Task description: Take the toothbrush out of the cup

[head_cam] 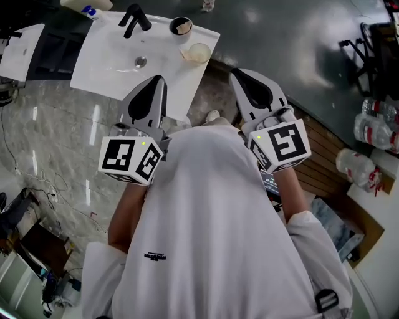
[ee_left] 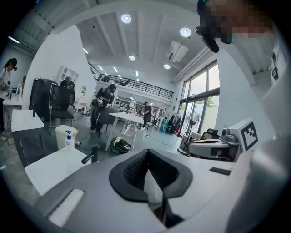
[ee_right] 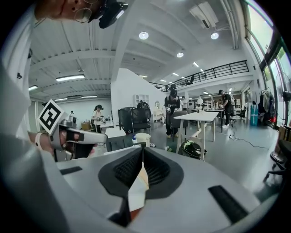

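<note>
Left tool [head_cam: 160, 80] and right tool [head_cam: 237, 75] both have jaws closed together, gripping nothing, well apart from the cup [head_cam: 181, 26] on the sink [head_cam: 106, 56].

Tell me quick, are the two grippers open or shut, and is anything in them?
Left gripper: jaws shut, holding nothing.
Right gripper: jaws shut, holding nothing.

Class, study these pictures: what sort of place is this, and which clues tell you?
Probably an open lab or workshop hall, not a home bathroom: a white rectangular washbasin with a black tap shares the room with white work tables and a railed mezzanine.
</note>
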{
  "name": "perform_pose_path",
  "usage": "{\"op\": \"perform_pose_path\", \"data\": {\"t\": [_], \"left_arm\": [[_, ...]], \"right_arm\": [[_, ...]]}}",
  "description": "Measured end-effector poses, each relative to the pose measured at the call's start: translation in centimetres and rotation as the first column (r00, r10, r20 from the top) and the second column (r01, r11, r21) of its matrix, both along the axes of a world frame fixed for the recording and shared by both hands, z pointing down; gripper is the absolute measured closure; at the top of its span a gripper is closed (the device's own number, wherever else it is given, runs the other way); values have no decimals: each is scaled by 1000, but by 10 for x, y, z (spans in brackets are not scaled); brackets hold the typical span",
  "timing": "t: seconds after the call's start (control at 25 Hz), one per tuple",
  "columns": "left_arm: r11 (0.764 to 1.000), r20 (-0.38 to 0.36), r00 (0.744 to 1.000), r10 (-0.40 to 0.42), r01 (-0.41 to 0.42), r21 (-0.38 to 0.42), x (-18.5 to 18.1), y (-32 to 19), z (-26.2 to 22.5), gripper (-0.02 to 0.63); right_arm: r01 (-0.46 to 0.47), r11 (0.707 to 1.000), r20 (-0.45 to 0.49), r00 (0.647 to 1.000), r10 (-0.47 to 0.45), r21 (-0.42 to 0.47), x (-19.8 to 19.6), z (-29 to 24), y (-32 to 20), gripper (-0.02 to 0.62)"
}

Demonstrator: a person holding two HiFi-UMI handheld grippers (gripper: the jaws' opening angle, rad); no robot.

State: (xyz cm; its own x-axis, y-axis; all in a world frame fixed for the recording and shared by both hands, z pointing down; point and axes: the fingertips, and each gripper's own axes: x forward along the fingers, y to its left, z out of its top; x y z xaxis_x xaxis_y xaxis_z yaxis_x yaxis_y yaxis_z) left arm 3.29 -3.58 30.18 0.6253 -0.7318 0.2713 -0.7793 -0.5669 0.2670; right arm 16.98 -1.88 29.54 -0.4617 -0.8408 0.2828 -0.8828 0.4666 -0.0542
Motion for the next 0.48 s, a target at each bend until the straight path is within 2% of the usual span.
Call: {"op": "perform_pose_path", "data": {"t": [0.24, 0.48], "left_arm": [[1000, -14, 1000, -2, 2, 0, 5, 0, -2, 601], [1000, -10, 1000, 1, -1, -8, 10, 1, 0, 600]], "right_arm": [[-30, 999, 34, 999, 30, -14, 6, 2, 1, 584], [-26, 1000, 29, 999, 26, -8, 15, -2, 1, 584]]}}
